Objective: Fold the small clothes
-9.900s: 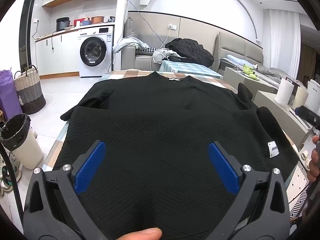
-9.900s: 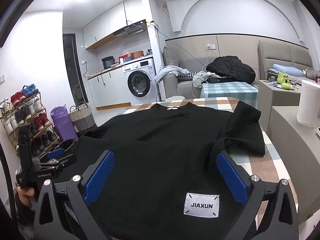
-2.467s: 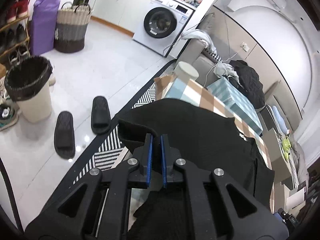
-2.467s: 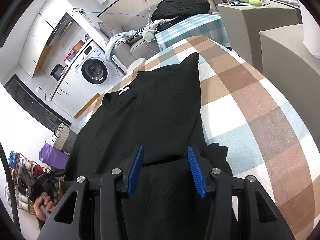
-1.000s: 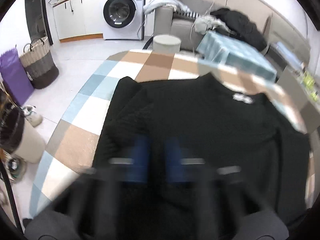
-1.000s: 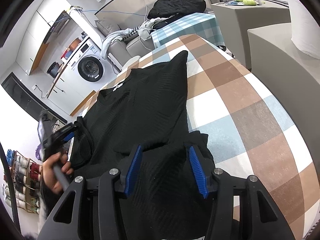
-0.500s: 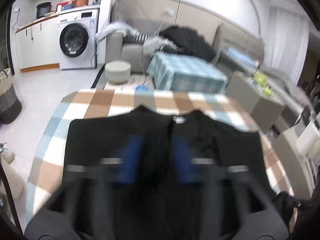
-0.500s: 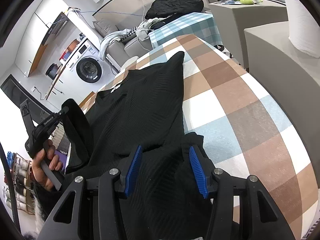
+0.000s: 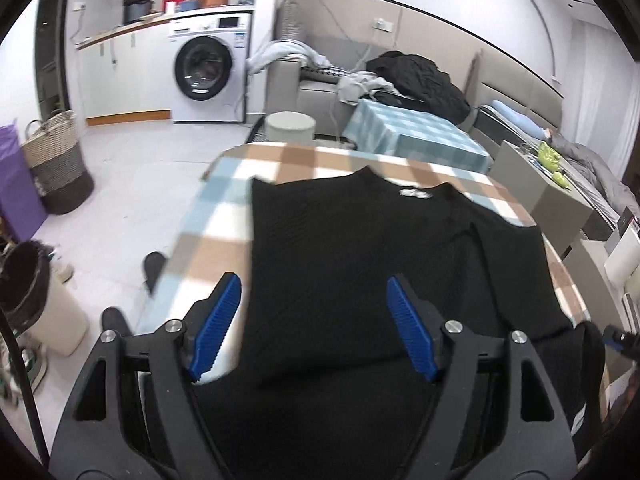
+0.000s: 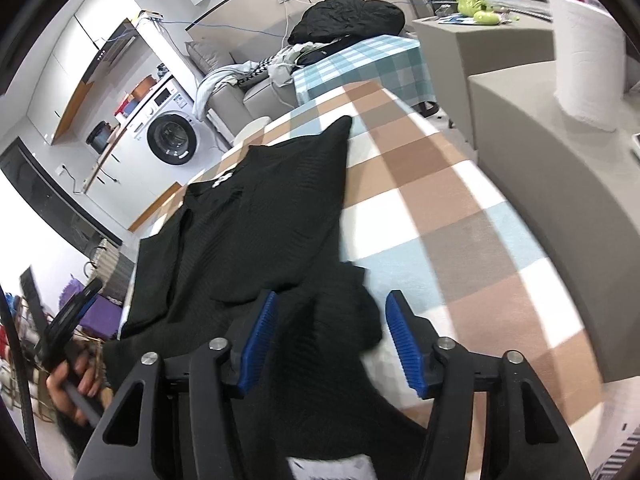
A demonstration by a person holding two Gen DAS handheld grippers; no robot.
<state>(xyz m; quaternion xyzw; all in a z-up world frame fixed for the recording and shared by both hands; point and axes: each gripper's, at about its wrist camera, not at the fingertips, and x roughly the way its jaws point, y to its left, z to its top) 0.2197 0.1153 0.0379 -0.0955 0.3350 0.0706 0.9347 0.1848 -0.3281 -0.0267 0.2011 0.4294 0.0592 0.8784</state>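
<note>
Left gripper (image 9: 312, 328) just let go, jaws spread wide over the black top (image 9: 360, 264) on the checked table (image 10: 460, 208). That side's fold looks done, I think; right gripper (image 10: 328, 336) is opening too, nothing pinched.

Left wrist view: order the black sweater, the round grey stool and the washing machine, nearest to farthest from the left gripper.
1. Black sweater, spread on the table right under the open left gripper.
2. Round grey stool, past the table's far edge.
3. Washing machine, against the far wall, upper left.
</note>
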